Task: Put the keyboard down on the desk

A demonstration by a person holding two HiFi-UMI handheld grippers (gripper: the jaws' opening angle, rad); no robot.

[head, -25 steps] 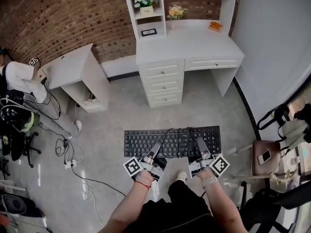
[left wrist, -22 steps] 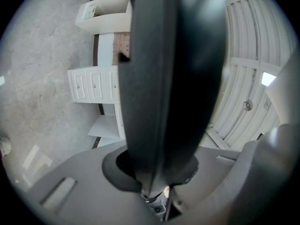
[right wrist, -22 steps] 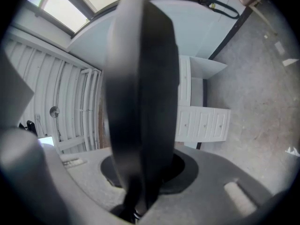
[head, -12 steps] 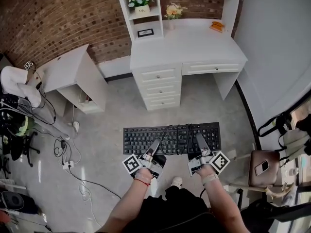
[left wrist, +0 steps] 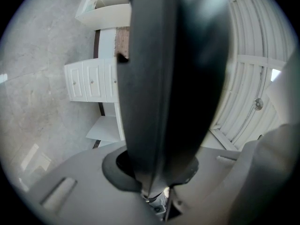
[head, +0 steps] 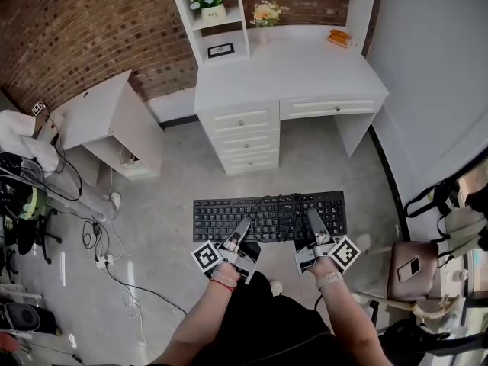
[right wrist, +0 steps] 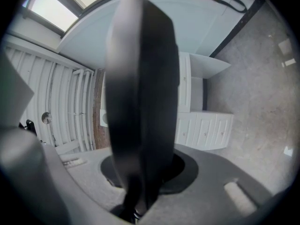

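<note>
**Keyboard carried flat in both tongs, short of the white surface**

The black keyboard (head: 267, 216) hangs level in the air above the grey floor (head: 168, 219), well apart from the white surface (head: 305, 71) ahead of the person. The left tongs (head: 244, 229) pinch its near long edge left of the middle; the right tongs (head: 313, 219) pinch the same edge right of the middle. Each gripper view shows the dark slab filling the gap between the jaws, so both pairs are pressed onto it and neither stands spread. A black cable (head: 293, 213) lies bunched across the keys between the two grips.

Handling, as a judgement: the board looks light, stiff and long, so it should keep its shape without sagging; two grips spaced along one edge keep it from twisting, while a single grip would likely let the far end droop. The plastic case is probably smooth, and the pinch sits only on the rim, so a tilt could let it slide; the keycaps are the fragile part and are best kept out of the jaws. The loose cable may slip off and snag on the drawers (head: 244, 139); the bare middle of the surface, clear of the small orange thing (head: 339, 39) at the back, looks the safest landing place.
</note>
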